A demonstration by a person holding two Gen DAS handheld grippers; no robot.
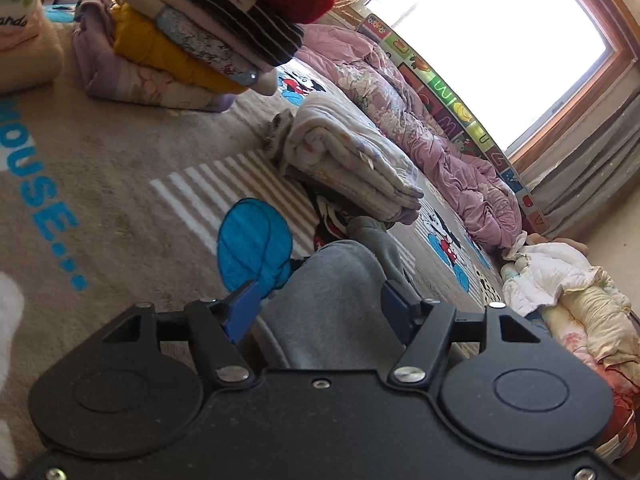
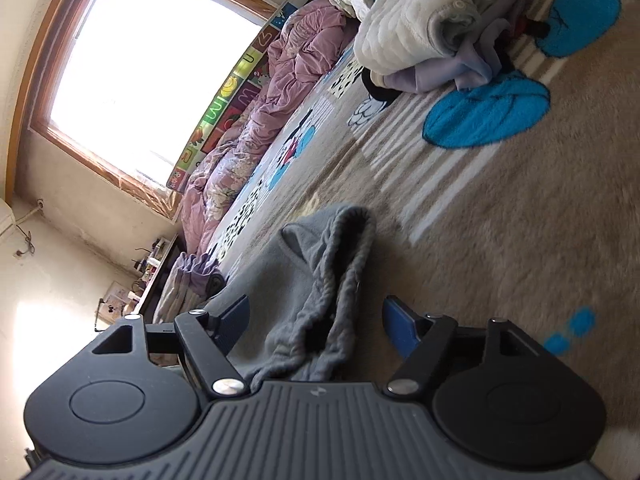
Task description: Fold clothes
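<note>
A grey fleece garment (image 1: 328, 300) lies on the beige cartoon blanket (image 1: 120, 208). My left gripper (image 1: 320, 300) is open, its blue fingers (image 1: 244, 308) standing on either side of the grey cloth. In the right wrist view the same grey garment (image 2: 320, 280) lies bunched between the open fingers (image 2: 400, 328) of my right gripper (image 2: 316, 320). I cannot tell whether either gripper touches the cloth.
A tall stack of folded clothes (image 1: 192, 40) stands at the back left. A folded pale garment (image 1: 352, 160) lies beyond the grey one. A pink quilt (image 1: 420, 120) runs under the window. An unfolded heap of clothes (image 2: 432, 24) lies at the right view's top.
</note>
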